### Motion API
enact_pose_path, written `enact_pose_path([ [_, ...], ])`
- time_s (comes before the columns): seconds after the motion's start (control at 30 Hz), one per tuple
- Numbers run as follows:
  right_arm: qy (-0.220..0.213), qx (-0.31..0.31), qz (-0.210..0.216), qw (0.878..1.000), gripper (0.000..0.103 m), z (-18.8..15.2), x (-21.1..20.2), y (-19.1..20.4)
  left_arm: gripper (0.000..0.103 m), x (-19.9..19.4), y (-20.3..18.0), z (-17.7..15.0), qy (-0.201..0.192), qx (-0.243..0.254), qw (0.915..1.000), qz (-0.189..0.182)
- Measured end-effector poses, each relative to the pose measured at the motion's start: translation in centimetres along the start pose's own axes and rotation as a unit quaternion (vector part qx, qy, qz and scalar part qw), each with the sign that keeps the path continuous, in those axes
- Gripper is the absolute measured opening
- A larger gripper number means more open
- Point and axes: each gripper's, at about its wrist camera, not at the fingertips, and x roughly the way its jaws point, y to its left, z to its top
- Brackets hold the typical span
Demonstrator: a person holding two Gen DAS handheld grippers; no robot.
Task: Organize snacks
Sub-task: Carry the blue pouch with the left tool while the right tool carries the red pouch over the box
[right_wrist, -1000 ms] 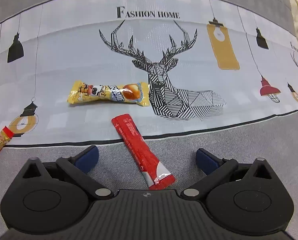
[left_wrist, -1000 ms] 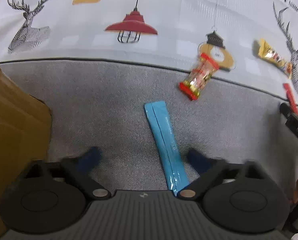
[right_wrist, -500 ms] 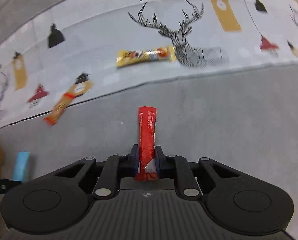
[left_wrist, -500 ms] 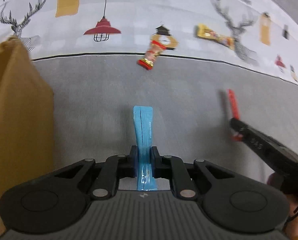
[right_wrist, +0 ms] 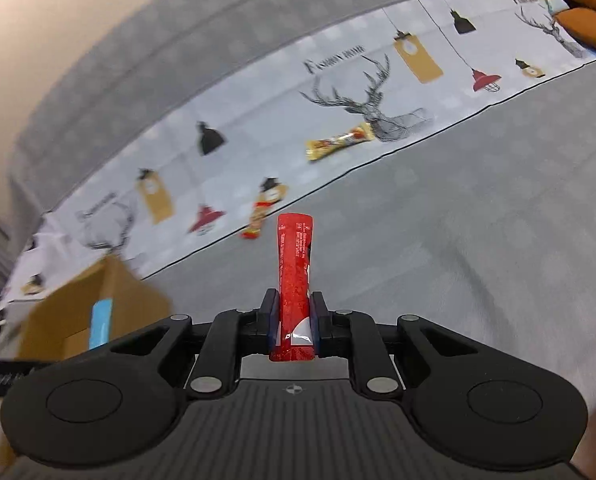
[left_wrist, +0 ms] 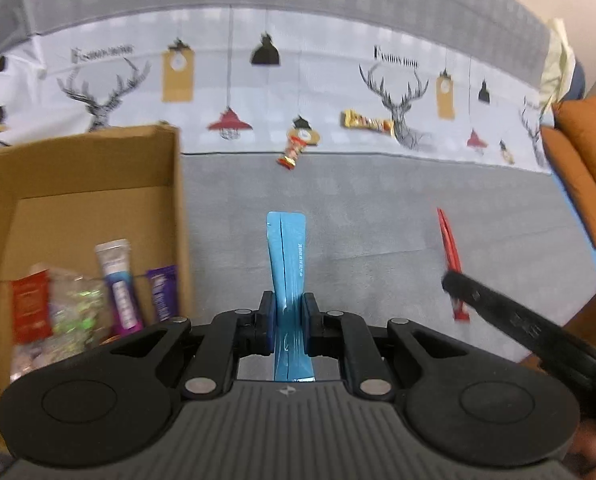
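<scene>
My left tongs are clenched on a blue stick sachet; the pads pinch it near its lower end, and the rest of it stands out ahead of me, clear of the grey cloth below; my right tongs are clamped the same way on a red stick sachet, which points forward above the same grey cloth. To my left stands an open cardboard box; inside it, toward the near side, lie a red packet, a clear crinkled wrapper, a white-and-purple tube-shaped pack and a purple bar, crowded together. Farther off, the grey cloth meets a white printed band with deer and lanterns; a small red-and-yellow candy pack lies across that border; a yellow wrapped bar lies farther right on the white band, just beside a deer drawing. In my left view the right tongs show at the right edge as a dark bar, the red sachet sticking out ahead of it; orange cushions sit at the far right.
</scene>
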Motion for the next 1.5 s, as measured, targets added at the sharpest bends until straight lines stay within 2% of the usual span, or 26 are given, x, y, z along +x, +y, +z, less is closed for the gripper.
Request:
enact_pose_path([
  [0.23, 0.002, -0.009, 0.045, 0.999, 0.017, -3.2, -8.8, 4.7, 0.013, -7.1, 3.7, -3.0, -0.031, -0.025, 0.9992, -0.004],
  [0.5, -0.009, -0.047, 0.100, 0.994, 0.017, -6.7, -14.7, 10.2, 0.013, -13.8, 7.3, -5.6, -0.076, -0.049, 0.9957, 0.020],
  [0.77, 0.010, -0.087, 0.142, 0.986, 0.017, -10.0, -18.1, 13.5, 0.013, -17.6, 9.6, -7.6, -0.100, -0.081, 0.9911, 0.035],
  [1.03, -0.001, -0.112, 0.155, 0.982, 0.017, -11.1, -20.2, 15.2, 0.013, -20.1, 11.0, -9.3, -0.119, -0.093, 0.9877, 0.041],
  [1.5, -0.002, -0.140, 0.170, 0.975, 0.017, -12.4, -21.5, 17.6, 0.013, -22.4, 12.7, -11.4, -0.139, -0.111, 0.9830, 0.046],
])
